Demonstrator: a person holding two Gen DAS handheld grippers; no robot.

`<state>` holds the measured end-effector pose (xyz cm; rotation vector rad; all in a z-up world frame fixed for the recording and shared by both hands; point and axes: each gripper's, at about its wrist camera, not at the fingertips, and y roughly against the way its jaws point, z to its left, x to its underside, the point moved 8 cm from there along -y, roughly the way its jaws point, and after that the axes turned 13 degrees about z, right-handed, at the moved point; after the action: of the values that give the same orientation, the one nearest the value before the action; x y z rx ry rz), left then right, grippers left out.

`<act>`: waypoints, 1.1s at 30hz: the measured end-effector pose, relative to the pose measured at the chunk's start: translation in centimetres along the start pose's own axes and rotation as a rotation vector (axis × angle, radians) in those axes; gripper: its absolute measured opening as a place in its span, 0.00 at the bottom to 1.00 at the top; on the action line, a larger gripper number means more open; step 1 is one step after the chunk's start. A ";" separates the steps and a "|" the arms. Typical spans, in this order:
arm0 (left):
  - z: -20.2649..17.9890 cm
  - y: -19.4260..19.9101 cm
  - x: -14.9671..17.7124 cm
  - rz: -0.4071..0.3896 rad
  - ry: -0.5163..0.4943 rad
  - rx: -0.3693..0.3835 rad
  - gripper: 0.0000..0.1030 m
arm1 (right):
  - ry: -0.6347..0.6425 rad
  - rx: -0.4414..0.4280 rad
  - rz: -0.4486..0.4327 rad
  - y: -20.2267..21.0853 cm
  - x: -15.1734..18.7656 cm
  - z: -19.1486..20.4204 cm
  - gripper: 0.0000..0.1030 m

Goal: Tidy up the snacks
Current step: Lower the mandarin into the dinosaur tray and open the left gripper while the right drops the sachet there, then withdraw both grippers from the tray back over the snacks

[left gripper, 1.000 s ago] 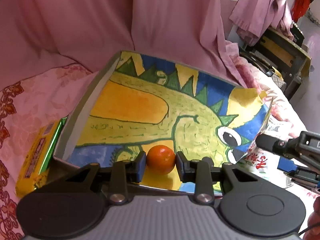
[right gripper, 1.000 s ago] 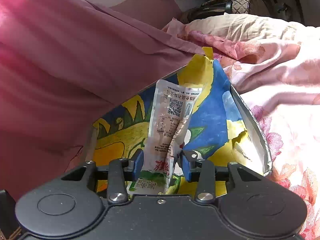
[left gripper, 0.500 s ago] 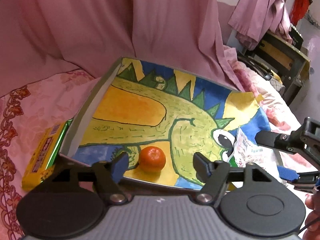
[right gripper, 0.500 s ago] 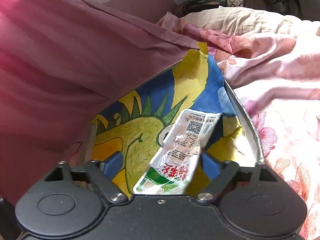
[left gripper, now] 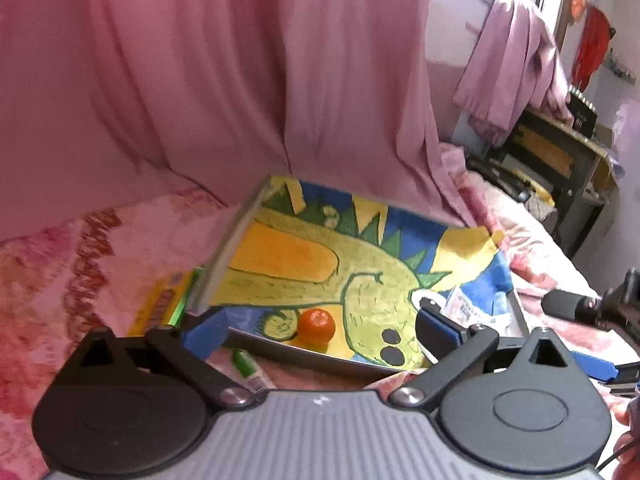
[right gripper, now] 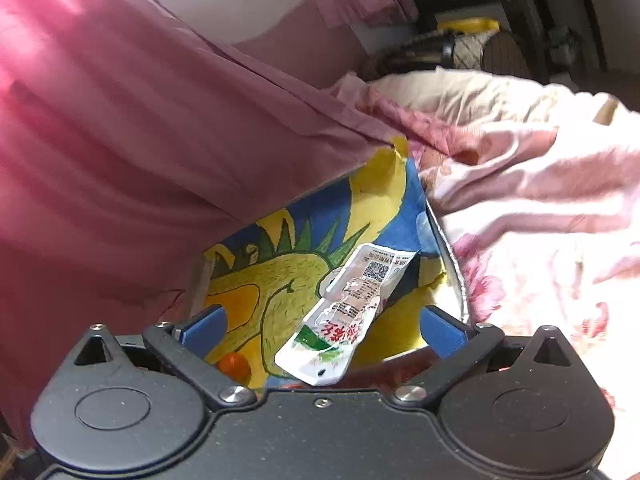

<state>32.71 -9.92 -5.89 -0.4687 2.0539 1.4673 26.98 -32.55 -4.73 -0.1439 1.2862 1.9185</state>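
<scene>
step: release into tray [left gripper: 304,354] | left gripper [left gripper: 320,326]: jaws just spreading, wide, orange [left gripper: 317,323] free between, ahead | right gripper [right gripper: 322,330]: jaws just spreading, wide, snack packet [right gripper: 348,316] loose between | advice: back straight off, avoid snagging packet

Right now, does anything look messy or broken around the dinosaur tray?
Yes. The tray's painted paper lining is torn and curling up at its far right corner. The yellow packet and the green tube lie outside the tray on the bedding, not inside with the orange.
</scene>
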 end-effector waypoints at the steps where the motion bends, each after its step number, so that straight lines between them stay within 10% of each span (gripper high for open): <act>1: 0.1 0.9 0.1 -0.013 0.001 -0.006 0.99 | 0.017 0.003 -0.012 0.6 0.3 0.2 0.99; 16: 1.0 12.1 5.7 -0.144 -0.067 -0.066 1.00 | 0.441 0.094 -0.178 10.4 8.7 5.0 0.99; 33: 1.1 17.5 14.0 -0.110 -0.161 -0.130 1.00 | 0.486 0.146 -0.132 15.7 17.2 3.6 0.99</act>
<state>11.96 -2.38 -1.90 -0.4903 1.7878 1.5268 6.13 -22.58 -0.14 -0.6354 1.6806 1.7255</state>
